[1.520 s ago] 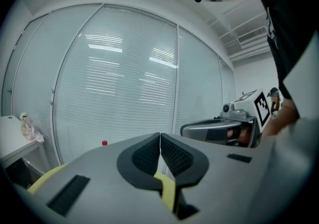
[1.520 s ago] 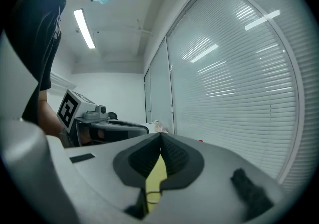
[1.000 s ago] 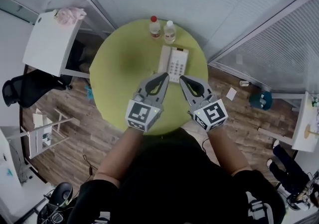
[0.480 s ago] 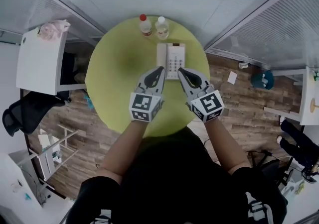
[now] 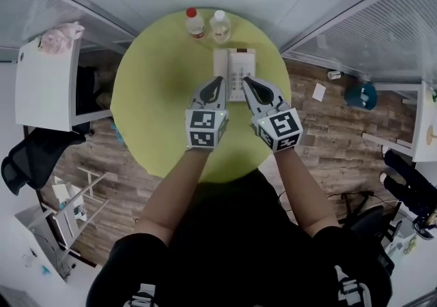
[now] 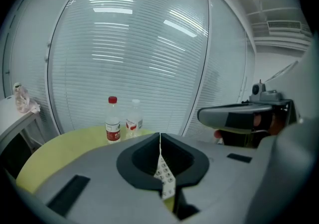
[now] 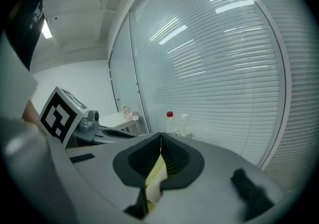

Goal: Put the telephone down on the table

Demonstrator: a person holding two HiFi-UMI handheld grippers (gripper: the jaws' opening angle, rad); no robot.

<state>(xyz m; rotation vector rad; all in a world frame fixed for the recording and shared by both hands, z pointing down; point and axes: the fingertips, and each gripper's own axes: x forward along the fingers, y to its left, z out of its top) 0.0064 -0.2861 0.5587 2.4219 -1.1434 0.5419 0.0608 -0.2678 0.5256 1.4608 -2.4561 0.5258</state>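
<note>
A white telephone (image 5: 235, 65) with its handset in the cradle lies flat on the round yellow-green table (image 5: 157, 94), toward the far side. My left gripper (image 5: 217, 81) hovers at the phone's near left corner with its jaws shut and nothing in them. My right gripper (image 5: 246, 82) sits at the near right corner, also shut and empty. In the left gripper view the keypad (image 6: 164, 173) shows through the slit under the closed left gripper (image 6: 160, 136). The right gripper (image 7: 160, 136) is shut in its own view too.
A red-capped bottle (image 5: 194, 22) and a white-capped bottle (image 5: 219, 24) stand at the table's far edge, just behind the phone. Glass partitions with blinds run behind the table. A white side table (image 5: 44, 87) and a black chair (image 5: 24, 159) are at the left.
Both grippers have moved forward over the table, from well short of the telephone to its near edge. They stayed shut, and the telephone has not moved.
</note>
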